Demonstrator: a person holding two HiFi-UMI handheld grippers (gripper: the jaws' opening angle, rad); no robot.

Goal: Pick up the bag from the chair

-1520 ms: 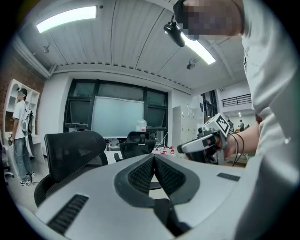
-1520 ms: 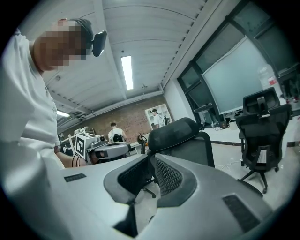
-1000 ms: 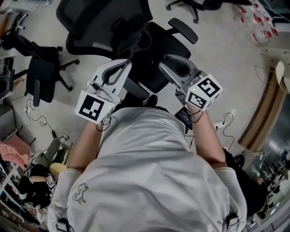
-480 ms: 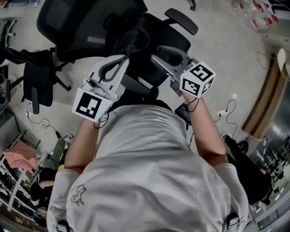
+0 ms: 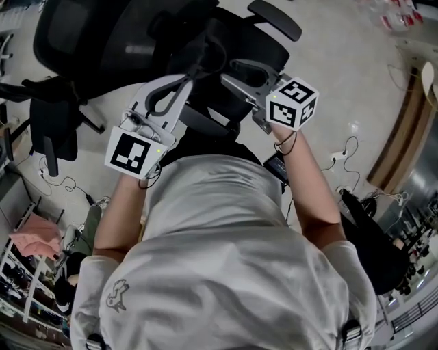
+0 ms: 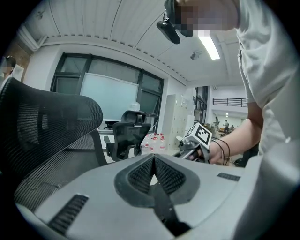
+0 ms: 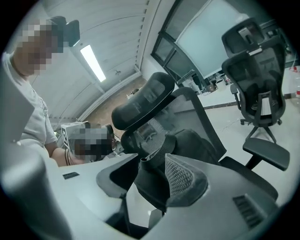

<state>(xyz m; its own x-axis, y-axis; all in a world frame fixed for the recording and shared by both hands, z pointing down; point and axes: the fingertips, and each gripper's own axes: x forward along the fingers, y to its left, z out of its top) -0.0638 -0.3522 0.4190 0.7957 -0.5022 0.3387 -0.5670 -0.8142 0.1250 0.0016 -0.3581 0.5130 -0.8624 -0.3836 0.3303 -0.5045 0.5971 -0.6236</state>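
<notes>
A black bag (image 5: 205, 51) with a looped strap sits on the seat of a black office chair (image 5: 263, 44) and leans on its mesh back. My right gripper (image 5: 229, 72) hangs just over the bag. Its jaws have just been opening and now stand apart. In the right gripper view (image 7: 154, 180) the bag (image 7: 192, 143) and its strap fill the gap ahead, with neither pad clearly pressing on them. My left gripper (image 5: 193, 78) is beside it on the left, over the seat's near edge. In its own view the left gripper (image 6: 153, 157) is shut on nothing.
The chair's armrest (image 5: 274, 10) sticks out at the top. A second black chair (image 5: 58, 116) stands to the left, and cables (image 5: 58, 181) trail on the floor below it. Water bottles (image 5: 400, 17) lie at the top right. Another office chair (image 7: 258, 70) stands farther off.
Both grippers have come down closer to the chair and bag. The right gripper has rolled, turning its marker cube, and its jaws have spread wider. The left jaws stay shut.
</notes>
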